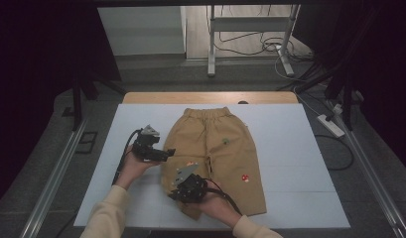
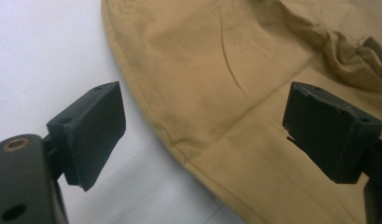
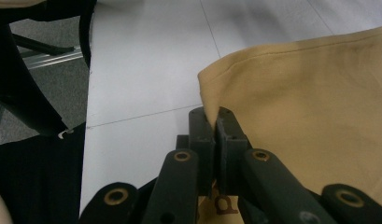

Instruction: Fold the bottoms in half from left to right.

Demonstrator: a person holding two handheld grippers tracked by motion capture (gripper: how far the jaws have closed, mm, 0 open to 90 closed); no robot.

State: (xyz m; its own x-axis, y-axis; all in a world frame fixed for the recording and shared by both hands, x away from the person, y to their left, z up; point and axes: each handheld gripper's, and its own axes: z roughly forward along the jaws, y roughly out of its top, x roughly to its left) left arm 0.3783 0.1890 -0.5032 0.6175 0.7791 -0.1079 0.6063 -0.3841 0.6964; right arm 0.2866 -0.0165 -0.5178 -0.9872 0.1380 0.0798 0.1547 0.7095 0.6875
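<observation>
On the white table (image 1: 300, 144), one pair of tan trousers (image 1: 225, 148) lies; right tongs (image 3: 215, 122) pinch its hem, left tongs (image 2: 202, 135) spread.

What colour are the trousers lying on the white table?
The trousers are tan, with small patches, one red. The high view shows this best.

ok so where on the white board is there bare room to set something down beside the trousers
The widest bare patch of the white board lies between the tan trousers and the board's right edge. A strip at the far left corner is also free. Near left is crowded: the open left gripper hovers at the trousers' edge, and the right gripper pinches the hem.
</observation>
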